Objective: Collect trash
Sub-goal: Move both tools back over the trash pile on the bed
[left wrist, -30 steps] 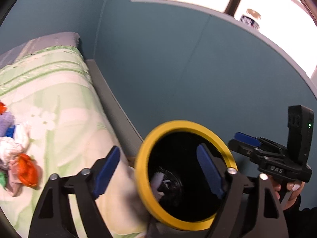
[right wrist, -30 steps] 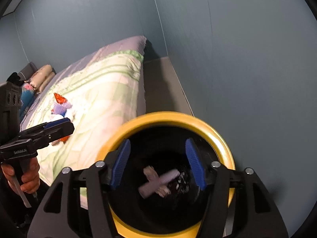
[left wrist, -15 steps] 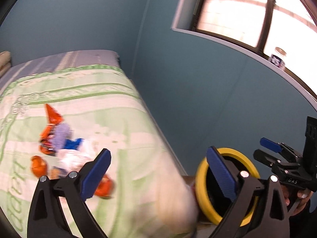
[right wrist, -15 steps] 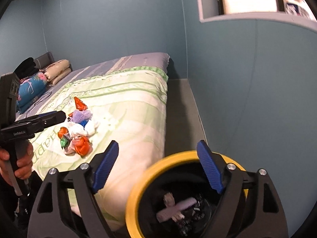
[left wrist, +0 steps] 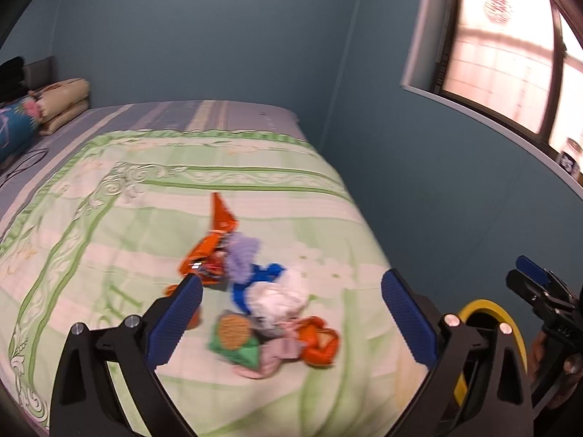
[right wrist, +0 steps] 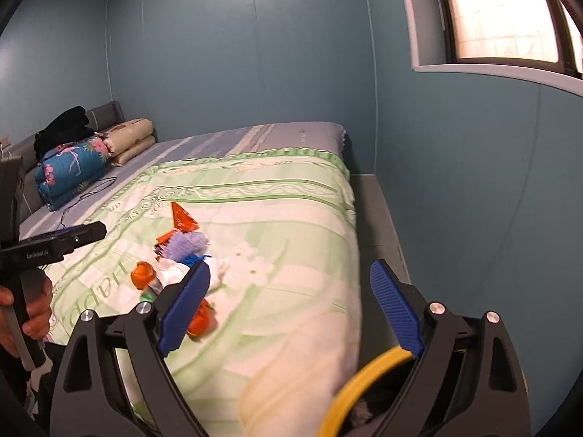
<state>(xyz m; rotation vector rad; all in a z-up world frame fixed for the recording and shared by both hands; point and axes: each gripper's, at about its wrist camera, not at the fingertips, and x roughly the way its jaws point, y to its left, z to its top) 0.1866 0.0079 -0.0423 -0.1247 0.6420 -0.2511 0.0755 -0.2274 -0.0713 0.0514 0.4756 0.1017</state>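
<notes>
A pile of trash (left wrist: 262, 291) lies on the green bedspread (left wrist: 109, 255): orange wrappers, a purple fluffy piece, blue and white scraps, a green piece. It also shows in the right wrist view (right wrist: 178, 255). My left gripper (left wrist: 291, 313) is open and empty, hovering just in front of the pile. My right gripper (right wrist: 291, 306) is open and empty, above the bed's near right corner. The yellow-rimmed black bin (left wrist: 488, 327) stands beside the bed at the lower right; its rim also shows in the right wrist view (right wrist: 364, 382).
Folded bedding and pillows (right wrist: 80, 167) are stacked at the headboard. A black cable (right wrist: 87, 193) lies on the sheet. A blue wall runs along the bed's right side with a window (right wrist: 510, 18) above. A narrow grey ledge (right wrist: 379, 211) lies between bed and wall.
Both grippers have swung up and away from the bin toward the bed. The trash pile has come into the centre of the left view. Both stay open.
</notes>
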